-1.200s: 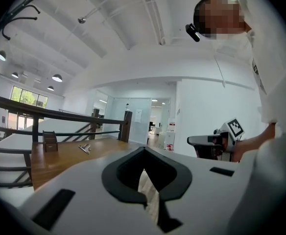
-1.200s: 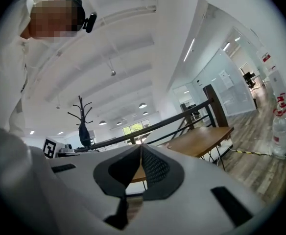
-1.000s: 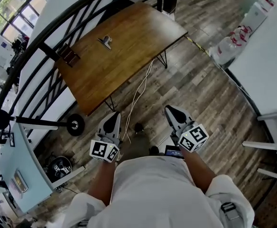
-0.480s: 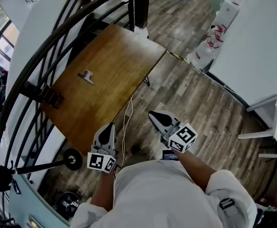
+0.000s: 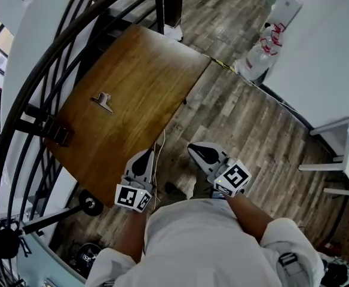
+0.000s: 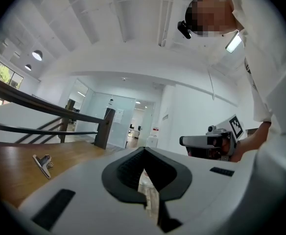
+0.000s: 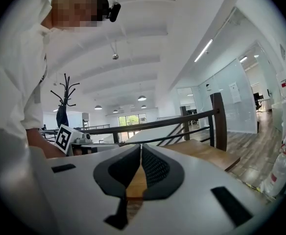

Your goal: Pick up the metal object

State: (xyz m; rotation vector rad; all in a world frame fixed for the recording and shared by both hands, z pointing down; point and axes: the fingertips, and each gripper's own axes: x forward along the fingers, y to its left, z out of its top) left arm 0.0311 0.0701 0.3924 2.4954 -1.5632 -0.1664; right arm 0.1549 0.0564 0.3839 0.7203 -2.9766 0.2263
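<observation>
The metal object (image 5: 103, 101), a small silver clip-like piece, lies on the wooden table (image 5: 138, 82) toward its left side. It also shows at the left of the left gripper view as the metal object (image 6: 43, 163). My left gripper (image 5: 146, 153) is held over the floor just off the table's near edge, shut and empty. My right gripper (image 5: 192, 147) is beside it over the wooden floor, likewise shut with nothing in it. Both stay well short of the metal object. In their own views, the left gripper (image 6: 144, 152) and right gripper (image 7: 140, 149) have jaw tips that meet.
A black curved railing (image 5: 43, 58) runs behind and left of the table. A white cable (image 5: 159, 154) hangs from the table to the floor. White bags (image 5: 264, 49) and a white desk (image 5: 324, 58) stand at the right. A black stand base (image 5: 91, 205) sits lower left.
The table has come nearer in the head view and now reaches down to the left gripper. Both grippers stay shut, side by side.
</observation>
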